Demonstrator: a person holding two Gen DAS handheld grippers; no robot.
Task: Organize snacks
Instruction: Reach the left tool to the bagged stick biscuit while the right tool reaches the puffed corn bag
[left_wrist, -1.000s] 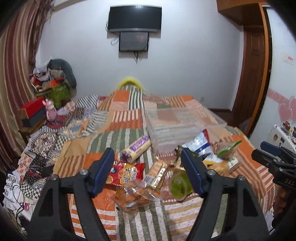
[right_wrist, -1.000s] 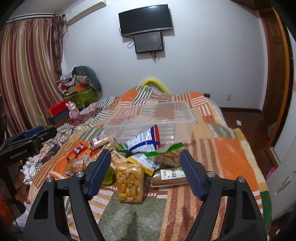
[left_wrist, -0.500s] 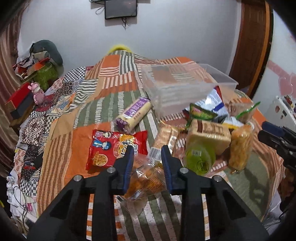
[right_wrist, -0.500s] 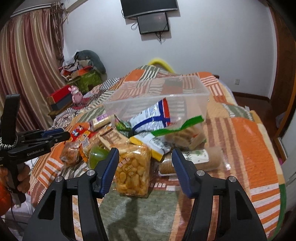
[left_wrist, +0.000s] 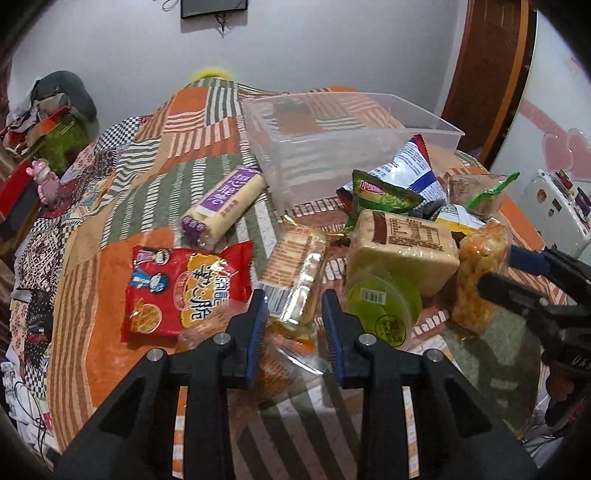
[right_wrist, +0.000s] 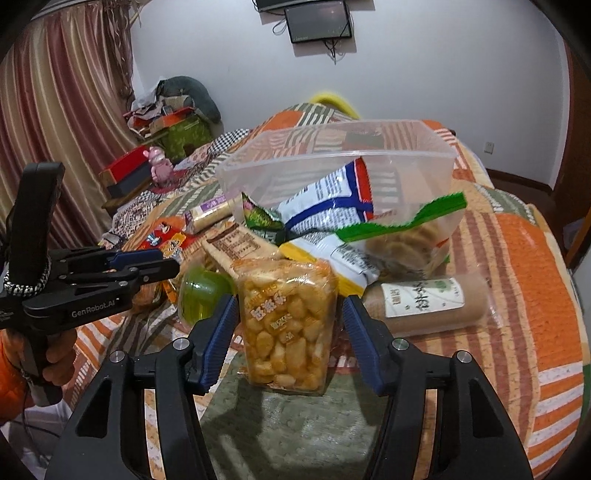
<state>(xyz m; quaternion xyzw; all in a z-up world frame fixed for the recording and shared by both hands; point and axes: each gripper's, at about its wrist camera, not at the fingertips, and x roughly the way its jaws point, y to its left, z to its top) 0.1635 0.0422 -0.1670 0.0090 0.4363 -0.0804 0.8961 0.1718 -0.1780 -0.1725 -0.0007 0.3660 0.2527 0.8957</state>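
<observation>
A heap of snacks lies on the bed, which wears a patchwork quilt of orange, green and striped squares. Beyond the heap, toward the far wall, stands an empty clear plastic bin.

The left tongs point down at the near edge of the heap, their blue pads drawn close together on a crinkly clear bag of orange snacks; the wrapper bunches between the pads, so they appear to be pinching it. Just left of them lies a red snack packet, and farther off a pale roll with a purple label. Just ahead sits a clear pack of wafers, and to the right a green cup under a block-shaped pack of bread.

The right tongs stand half open around an upright clear bag of golden puffed bites. The left pad sits close against the bag; a gap shows at the right pad, so no grip is seen. To the right lies a brown biscuit roll, and behind it a white-and-blue chip bag leans against the bin.
</observation>
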